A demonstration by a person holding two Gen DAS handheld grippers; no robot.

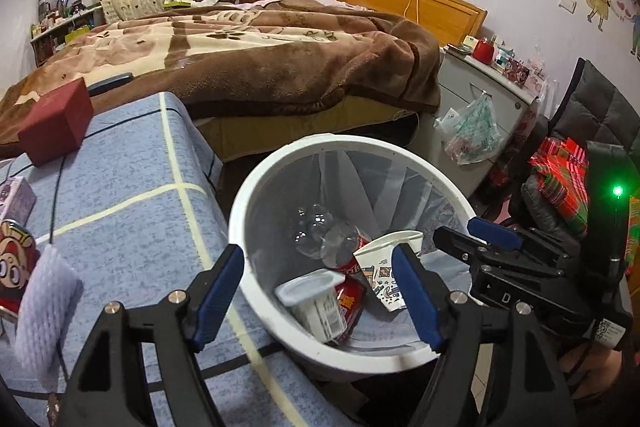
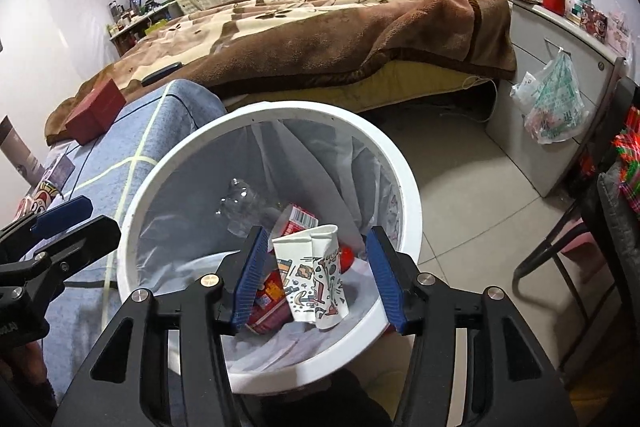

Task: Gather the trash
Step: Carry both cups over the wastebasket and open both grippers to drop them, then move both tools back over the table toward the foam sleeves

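I have both grippers over the round white plastic bin [image 2: 404,187] beside the blue checked surface [image 1: 132,211]. My right gripper [image 2: 316,279] is spread wide and empty; the crumpled printed paper cup [image 2: 316,279] lies below it inside the bin, apparently already dropped. My left gripper [image 1: 320,293] is also wide open, holding nothing. What looks like white foam netting [image 1: 44,311] lies left of the bin, nearer my left gripper.

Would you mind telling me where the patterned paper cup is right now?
The patterned paper cup lies crumpled inside the white trash bin, toward its right side, resting against the red packaging and near the clear plastic bottle.
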